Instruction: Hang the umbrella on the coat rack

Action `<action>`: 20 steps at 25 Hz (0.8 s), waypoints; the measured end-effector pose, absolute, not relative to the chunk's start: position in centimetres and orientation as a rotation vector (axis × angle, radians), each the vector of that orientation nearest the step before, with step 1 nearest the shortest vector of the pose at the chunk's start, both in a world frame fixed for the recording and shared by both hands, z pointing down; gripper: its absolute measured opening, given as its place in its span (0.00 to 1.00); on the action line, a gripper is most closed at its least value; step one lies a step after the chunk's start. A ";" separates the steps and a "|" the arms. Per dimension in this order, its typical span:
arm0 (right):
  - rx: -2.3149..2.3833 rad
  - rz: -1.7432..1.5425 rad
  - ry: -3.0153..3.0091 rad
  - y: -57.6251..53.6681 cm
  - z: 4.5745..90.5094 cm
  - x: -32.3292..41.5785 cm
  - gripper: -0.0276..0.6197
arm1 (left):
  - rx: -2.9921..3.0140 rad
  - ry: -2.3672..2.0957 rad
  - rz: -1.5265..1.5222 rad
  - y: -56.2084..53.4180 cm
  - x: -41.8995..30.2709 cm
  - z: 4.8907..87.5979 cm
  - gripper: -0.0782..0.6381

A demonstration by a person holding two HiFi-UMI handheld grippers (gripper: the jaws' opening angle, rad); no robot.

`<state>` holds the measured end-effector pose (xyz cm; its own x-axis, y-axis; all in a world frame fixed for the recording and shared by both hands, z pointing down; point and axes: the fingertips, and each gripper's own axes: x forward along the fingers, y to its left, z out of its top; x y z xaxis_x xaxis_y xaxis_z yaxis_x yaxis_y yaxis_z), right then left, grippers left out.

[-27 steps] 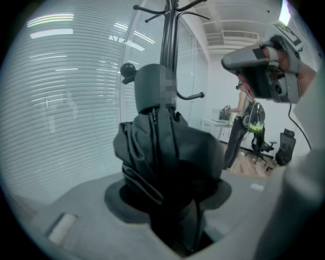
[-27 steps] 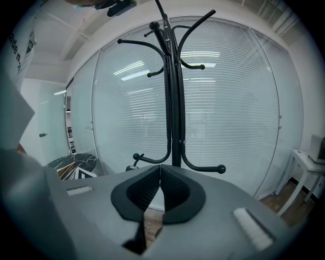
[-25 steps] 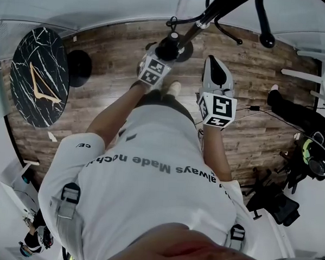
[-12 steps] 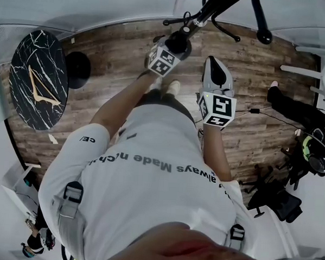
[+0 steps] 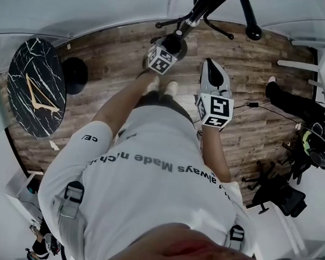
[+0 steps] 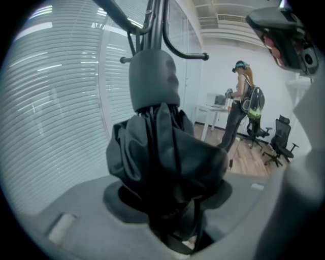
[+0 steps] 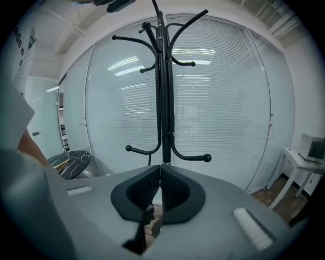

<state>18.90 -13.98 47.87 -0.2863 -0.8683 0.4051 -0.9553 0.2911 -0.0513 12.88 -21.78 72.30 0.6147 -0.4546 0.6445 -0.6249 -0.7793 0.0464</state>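
Left hand-held gripper (image 6: pixel 171 200), jaws opening, holds the umbrella (image 6: pixel 162 147), fabric hiding contact; right hand-held gripper (image 7: pixel 160 175) closed, empty.

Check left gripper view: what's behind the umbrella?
Behind the umbrella the coat rack rises, its pole and hooks showing above against window blinds. A person stands at right by a desk. The umbrella covers the rack's lower pole and base.

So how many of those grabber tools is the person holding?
2. The left gripper, up by the coat rack, holds the folded umbrella. The right gripper, level beside it, has its jaws together with nothing between them. Neither is hidden.
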 end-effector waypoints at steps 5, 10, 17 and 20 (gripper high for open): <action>1.670 0.402 -2.246 -13.5 47.4 19.5 0.05 | 2.533 -0.834 1.012 -22.3 12.6 74.9 0.45; 1.674 0.397 -2.230 -13.2 47.1 19.8 0.05 | 2.529 -0.814 1.041 -23.5 12.5 75.9 0.46; 1.702 0.398 -2.266 -12.9 46.2 20.0 0.05 | 2.572 -0.822 1.022 -23.4 12.3 73.6 0.56; 1.712 0.390 -2.286 -13.0 45.7 20.0 0.05 | 2.603 -0.872 0.979 -22.9 11.2 71.4 0.56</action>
